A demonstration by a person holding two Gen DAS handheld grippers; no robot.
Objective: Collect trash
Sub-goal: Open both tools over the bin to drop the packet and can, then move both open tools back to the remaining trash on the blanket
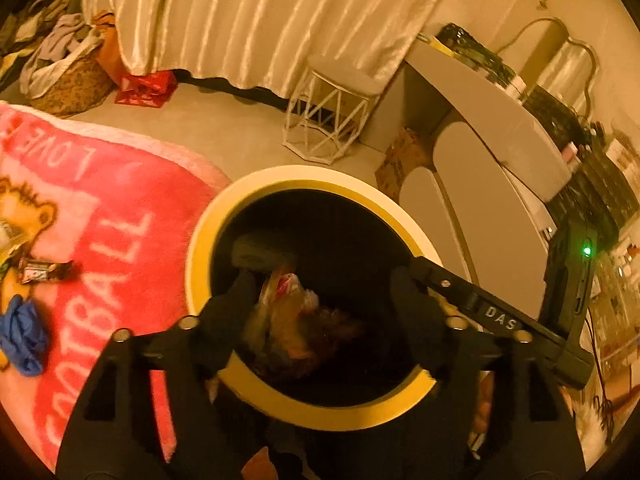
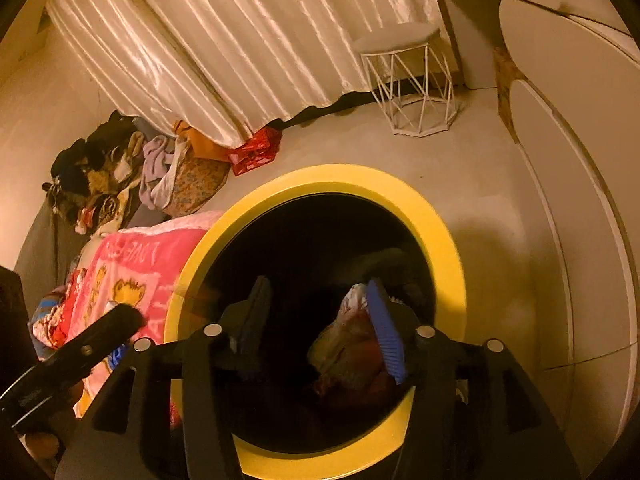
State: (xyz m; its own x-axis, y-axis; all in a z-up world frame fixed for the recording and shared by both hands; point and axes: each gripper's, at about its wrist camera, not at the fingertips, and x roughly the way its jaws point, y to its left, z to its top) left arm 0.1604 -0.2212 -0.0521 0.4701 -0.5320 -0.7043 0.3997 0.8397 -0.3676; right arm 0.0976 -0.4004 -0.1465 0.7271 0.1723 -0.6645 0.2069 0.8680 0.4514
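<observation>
Yellow-rimmed round bin with a dark inside sat beneath both tools, crumpled trash dropping into it.

Left tool (image 1: 320,304) hung released over the yellow-rimmed bin (image 1: 200,240), its black fingers spread wide with a crumpled plastic wrapper (image 1: 284,304) loose between them, touching neither. Right tool (image 2: 320,320) was released too, a crumpled reddish wrapper (image 2: 348,348) lying against its blue-padded finger, unpinched. Beside the bin lay a pink fleece blanket with a bear print (image 1: 100,208), carrying a dark candy-bar wrapper (image 1: 46,271) and a blue crumpled glove (image 1: 22,336). Farther off stood a white wire-frame stool (image 1: 332,116) before cream satin curtains (image 1: 260,20).
</observation>
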